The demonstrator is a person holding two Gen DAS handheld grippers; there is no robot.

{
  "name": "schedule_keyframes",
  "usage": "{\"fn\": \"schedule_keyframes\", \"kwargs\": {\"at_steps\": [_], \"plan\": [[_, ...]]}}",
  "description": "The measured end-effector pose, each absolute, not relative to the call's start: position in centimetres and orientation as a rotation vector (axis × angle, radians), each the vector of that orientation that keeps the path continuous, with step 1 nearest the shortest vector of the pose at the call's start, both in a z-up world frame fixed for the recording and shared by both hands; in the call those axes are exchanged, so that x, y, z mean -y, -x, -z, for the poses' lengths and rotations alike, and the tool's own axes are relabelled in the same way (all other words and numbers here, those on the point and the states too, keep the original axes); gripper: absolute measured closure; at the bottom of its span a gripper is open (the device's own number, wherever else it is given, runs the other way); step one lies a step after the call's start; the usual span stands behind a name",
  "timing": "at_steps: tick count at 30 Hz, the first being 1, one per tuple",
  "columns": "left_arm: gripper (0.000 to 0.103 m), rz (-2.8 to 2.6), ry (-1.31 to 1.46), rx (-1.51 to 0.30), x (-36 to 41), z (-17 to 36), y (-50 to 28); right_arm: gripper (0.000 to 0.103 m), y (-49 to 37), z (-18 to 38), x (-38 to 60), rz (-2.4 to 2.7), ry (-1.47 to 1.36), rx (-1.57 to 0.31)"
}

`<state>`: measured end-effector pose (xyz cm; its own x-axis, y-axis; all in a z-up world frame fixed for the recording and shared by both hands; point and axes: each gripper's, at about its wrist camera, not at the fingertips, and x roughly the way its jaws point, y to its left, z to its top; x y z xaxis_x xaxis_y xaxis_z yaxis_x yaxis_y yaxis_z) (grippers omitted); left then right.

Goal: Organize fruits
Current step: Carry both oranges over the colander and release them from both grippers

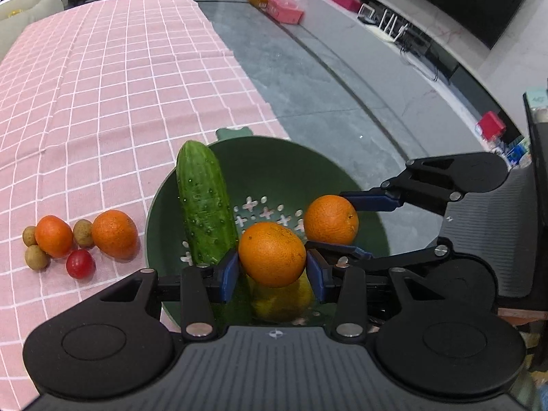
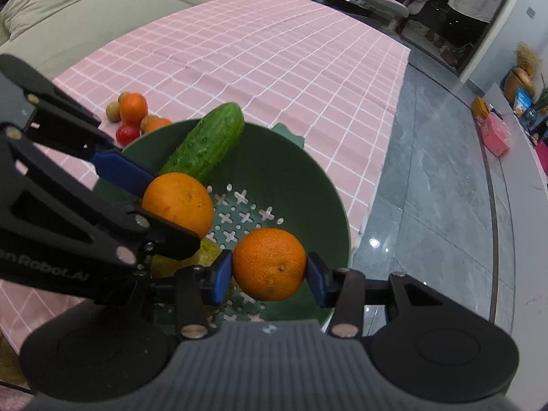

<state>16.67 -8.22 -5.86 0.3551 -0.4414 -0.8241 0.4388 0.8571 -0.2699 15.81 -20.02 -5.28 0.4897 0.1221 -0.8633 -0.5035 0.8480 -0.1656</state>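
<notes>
A green colander bowl (image 1: 274,164) (image 2: 294,171) sits at the edge of the pink checked cloth. A cucumber (image 1: 205,205) (image 2: 205,144) leans in it and a yellow fruit (image 1: 281,301) (image 2: 209,251) lies at its bottom. My left gripper (image 1: 272,270) (image 2: 164,202) is shut on an orange (image 1: 272,255) (image 2: 178,203) above the bowl. My right gripper (image 2: 269,272) (image 1: 334,224) is shut on a second orange (image 2: 269,263) (image 1: 330,220), also over the bowl, beside the first.
On the cloth (image 1: 120,85) left of the bowl lie two oranges (image 1: 114,233) (image 2: 133,106), a red tomato (image 1: 80,263) (image 2: 127,133) and small brown fruits (image 1: 36,257). The grey table (image 1: 325,102) runs to the right; boxes stand far back.
</notes>
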Motion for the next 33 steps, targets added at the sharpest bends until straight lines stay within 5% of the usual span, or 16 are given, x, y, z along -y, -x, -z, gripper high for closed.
{"fn": "schedule_keyframes", "kwargs": {"at_steps": [18, 33], "plan": [[0.054, 0.634, 0.050, -1.107, 8.6, 6.6, -17.5, 0.058, -16.4, 7.8, 20.3, -0.417, 0.520, -1.040], [0.038, 0.608, 0.057, -1.071, 7.5, 4.5, -16.0, 0.031, -15.0, 5.0, 19.9, -0.361, 0.534, -0.959]]}}
